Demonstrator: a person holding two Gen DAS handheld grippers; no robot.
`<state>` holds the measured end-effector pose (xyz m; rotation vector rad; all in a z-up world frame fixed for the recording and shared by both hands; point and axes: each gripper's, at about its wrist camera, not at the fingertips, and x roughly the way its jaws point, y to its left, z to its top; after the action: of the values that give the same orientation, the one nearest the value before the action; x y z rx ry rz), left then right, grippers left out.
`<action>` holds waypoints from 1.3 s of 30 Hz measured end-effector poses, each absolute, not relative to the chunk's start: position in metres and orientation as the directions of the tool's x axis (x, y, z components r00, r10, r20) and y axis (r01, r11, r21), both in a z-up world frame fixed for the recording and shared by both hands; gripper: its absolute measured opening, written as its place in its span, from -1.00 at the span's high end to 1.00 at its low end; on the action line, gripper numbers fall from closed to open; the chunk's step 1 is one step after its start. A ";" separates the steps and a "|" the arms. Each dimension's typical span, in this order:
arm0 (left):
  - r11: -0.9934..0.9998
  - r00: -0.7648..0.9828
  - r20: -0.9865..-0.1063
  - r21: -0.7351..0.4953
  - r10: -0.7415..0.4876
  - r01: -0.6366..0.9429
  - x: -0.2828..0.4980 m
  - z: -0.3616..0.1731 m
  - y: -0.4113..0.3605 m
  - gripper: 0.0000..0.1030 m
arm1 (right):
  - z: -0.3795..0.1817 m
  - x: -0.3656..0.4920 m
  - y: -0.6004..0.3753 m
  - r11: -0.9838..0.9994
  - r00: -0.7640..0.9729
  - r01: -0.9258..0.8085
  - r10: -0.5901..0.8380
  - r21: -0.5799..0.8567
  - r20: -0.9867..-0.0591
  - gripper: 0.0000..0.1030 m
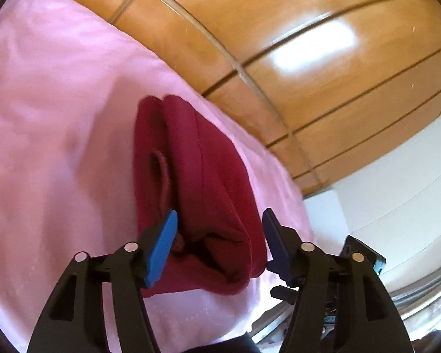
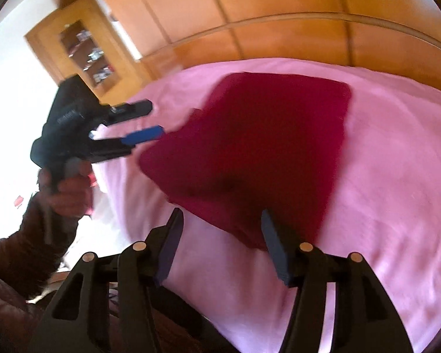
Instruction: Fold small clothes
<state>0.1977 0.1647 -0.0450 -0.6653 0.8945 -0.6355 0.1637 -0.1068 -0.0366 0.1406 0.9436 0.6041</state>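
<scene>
Nearest to us, our left gripper [image 1: 220,235] had its fingers [image 1: 161,250] parted around the near end of the folded dark red garment [image 1: 197,176] without pressing on it, while our right gripper [image 2: 220,241] held its fingers [image 2: 275,244] apart at the garment's near corner, gripping nothing. The garment lay folded on the pink bed cover [image 2: 382,161], and in the right wrist view our left hand [image 2: 70,188] held its gripper at the garment's left edge. Beyond the bed stood wooden wardrobe panels [image 1: 294,29].
</scene>
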 end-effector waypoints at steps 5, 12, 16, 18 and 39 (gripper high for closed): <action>0.665 0.375 -0.567 -0.712 -0.734 0.225 0.207 -0.050 0.129 -0.15 | -0.038 0.163 -0.102 0.862 0.481 -0.405 0.484 0.305 -0.731 -0.04; 0.870 0.428 -0.759 -0.453 -0.491 0.193 0.201 -0.080 0.120 0.65 | -0.074 0.175 -0.086 0.872 0.426 -0.385 0.458 0.302 -0.780 -0.06; 0.828 0.461 -0.701 -0.537 -0.544 0.162 0.189 -0.092 0.136 0.62 | -0.073 0.174 -0.088 0.857 0.422 -0.396 0.488 0.328 -0.764 -0.10; 0.814 0.480 -0.679 -0.562 -0.556 0.147 0.185 -0.087 0.143 0.42 | -0.066 0.180 -0.099 0.826 0.402 -0.400 0.547 0.397 -0.734 -0.21; 0.682 0.411 -0.569 -0.698 -0.712 0.216 0.226 -0.116 0.143 0.12 | -0.082 0.302 -0.145 0.729 0.416 -0.208 0.669 0.652 -0.616 0.03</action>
<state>0.2258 0.1427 -0.1157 -0.5830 0.9831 -0.6271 0.3021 -0.1455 -0.0823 0.5295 0.9988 0.5834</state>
